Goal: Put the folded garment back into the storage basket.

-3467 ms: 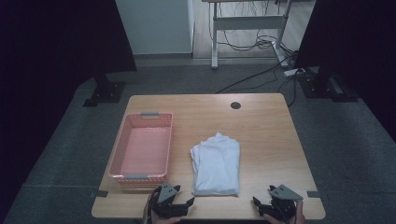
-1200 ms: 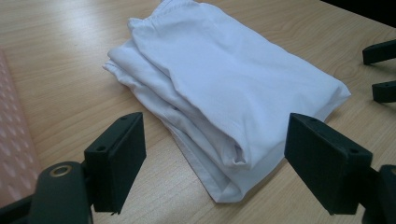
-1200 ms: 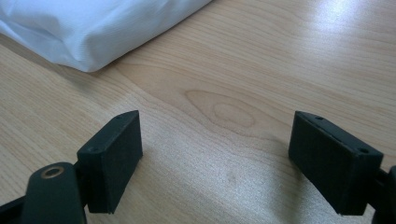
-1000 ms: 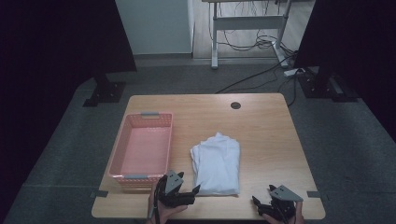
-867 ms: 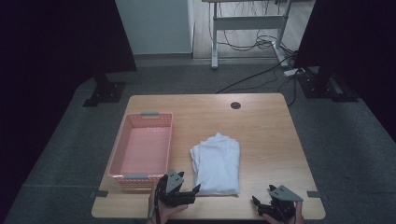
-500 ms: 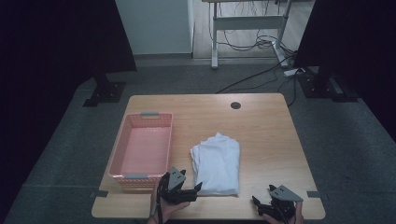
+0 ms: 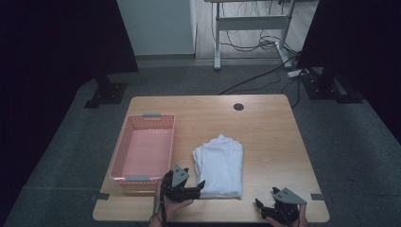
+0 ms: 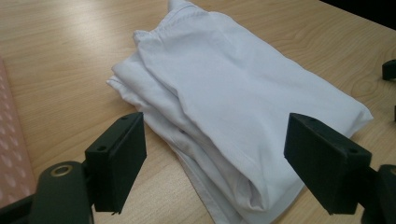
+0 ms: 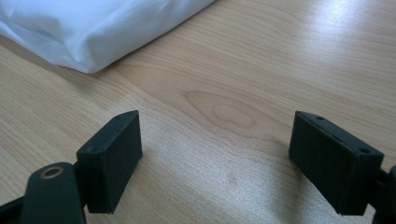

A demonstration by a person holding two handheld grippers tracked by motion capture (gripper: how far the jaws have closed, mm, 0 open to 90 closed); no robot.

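Observation:
A folded white garment [image 7: 219,165] lies on the wooden table [image 7: 265,137], right of a pink basket [image 7: 143,153]. My left gripper [image 7: 197,185] is at the garment's near left corner, open, its jaws wide on either side of the folded edge of the garment [image 8: 224,102] in the left gripper view. My right gripper [image 7: 263,205] rests near the table's front right edge, open, with bare wood between its jaws. In the right gripper view [image 9: 215,154] the garment's corner [image 9: 93,28] lies ahead to the upper left.
The pink basket has nothing in it and stands at the table's left side. A round cable hole [image 7: 238,107] sits near the far edge. Cables [image 7: 265,45] and desk legs stand on the floor beyond the table.
My left gripper has moved forward and rightward from the front edge to the garment's near left corner. The right gripper has stayed in place.

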